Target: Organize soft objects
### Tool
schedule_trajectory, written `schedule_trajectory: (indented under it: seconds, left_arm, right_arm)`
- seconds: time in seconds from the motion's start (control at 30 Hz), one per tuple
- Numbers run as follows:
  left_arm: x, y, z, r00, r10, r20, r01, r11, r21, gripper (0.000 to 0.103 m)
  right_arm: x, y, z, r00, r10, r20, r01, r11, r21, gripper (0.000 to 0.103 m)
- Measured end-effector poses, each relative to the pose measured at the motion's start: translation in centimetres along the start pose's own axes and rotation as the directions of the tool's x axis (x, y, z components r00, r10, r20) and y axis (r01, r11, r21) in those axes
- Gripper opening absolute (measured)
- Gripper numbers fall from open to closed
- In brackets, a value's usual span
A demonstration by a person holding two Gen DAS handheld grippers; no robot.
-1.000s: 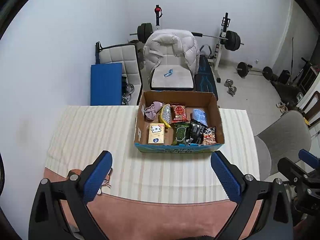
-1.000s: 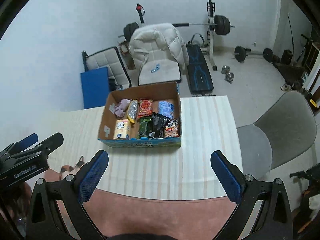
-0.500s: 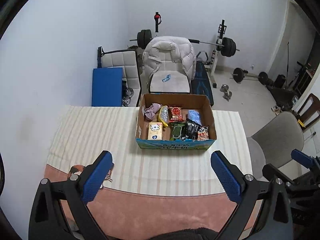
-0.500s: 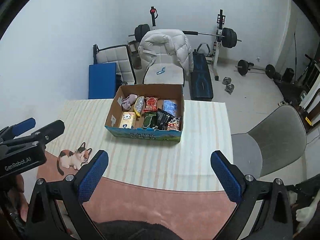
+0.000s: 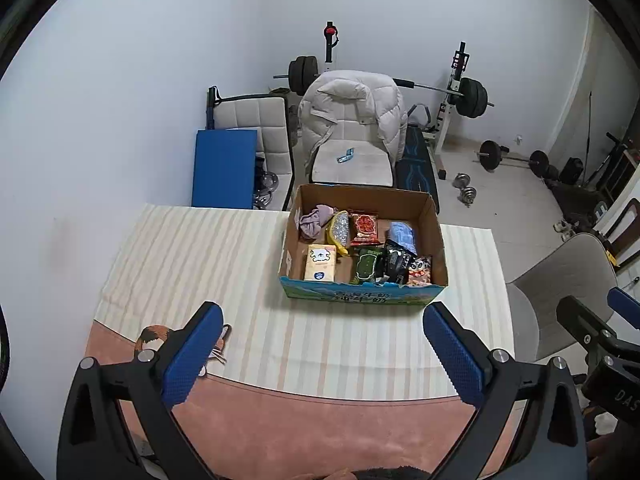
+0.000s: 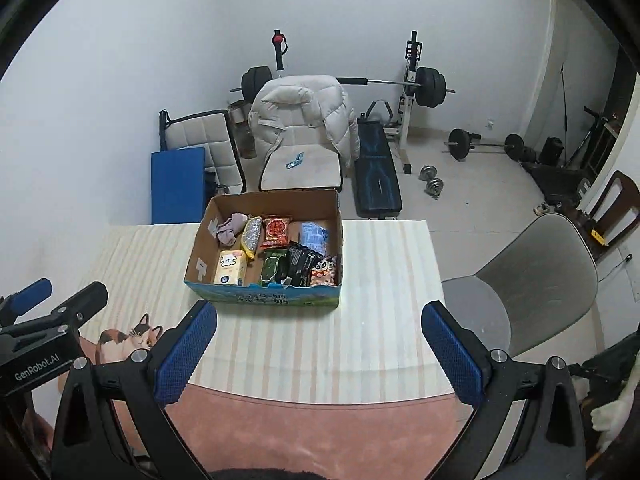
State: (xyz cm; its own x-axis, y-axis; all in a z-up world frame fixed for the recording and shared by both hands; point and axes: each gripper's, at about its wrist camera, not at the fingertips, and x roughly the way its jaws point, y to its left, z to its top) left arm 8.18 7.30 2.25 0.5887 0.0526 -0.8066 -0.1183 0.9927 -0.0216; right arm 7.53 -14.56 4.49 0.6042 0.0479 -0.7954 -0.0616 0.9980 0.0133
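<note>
An open cardboard box [image 5: 434,224] [image 6: 200,248] stands at the far middle of the striped table mat [image 5: 200,264] [image 6: 384,280]. It holds a crumpled pink cloth [image 5: 314,220] [image 6: 231,227], a yellow pouch [image 5: 339,232], a red snack bag [image 5: 364,227] [image 6: 276,231], a blue pack [image 5: 402,236], a white and yellow carton [image 5: 320,262] [image 6: 230,266] and dark snack bags [image 5: 380,266]. My left gripper [image 5: 322,354] is open and empty, high above the table's near edge. My right gripper [image 6: 318,350] is open and empty, likewise in front of the box.
A cat picture [image 6: 128,338] is printed at the mat's near left. A grey chair [image 6: 536,280] stands right of the table. Behind the table are a chair with a white jacket [image 5: 352,120], a blue pad [image 5: 224,168] and a weight bench [image 6: 376,172].
Both grippers have drawn back and up from the box, so it looks smaller and farther. The right view has swung so the box sits more central. Both stay open.
</note>
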Motion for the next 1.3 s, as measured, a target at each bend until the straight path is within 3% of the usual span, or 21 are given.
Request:
schedule_trajectory:
  seconds: [1.3]
  left_arm:
    - [-1.4,-1.1,0.6,0.999,-0.013,0.042,0.011,0.999,0.049,0.103]
  right_arm:
    - [0.1,0.0,0.6,0.999,-0.015,0.048,0.017,0.999,-0.03,0.103]
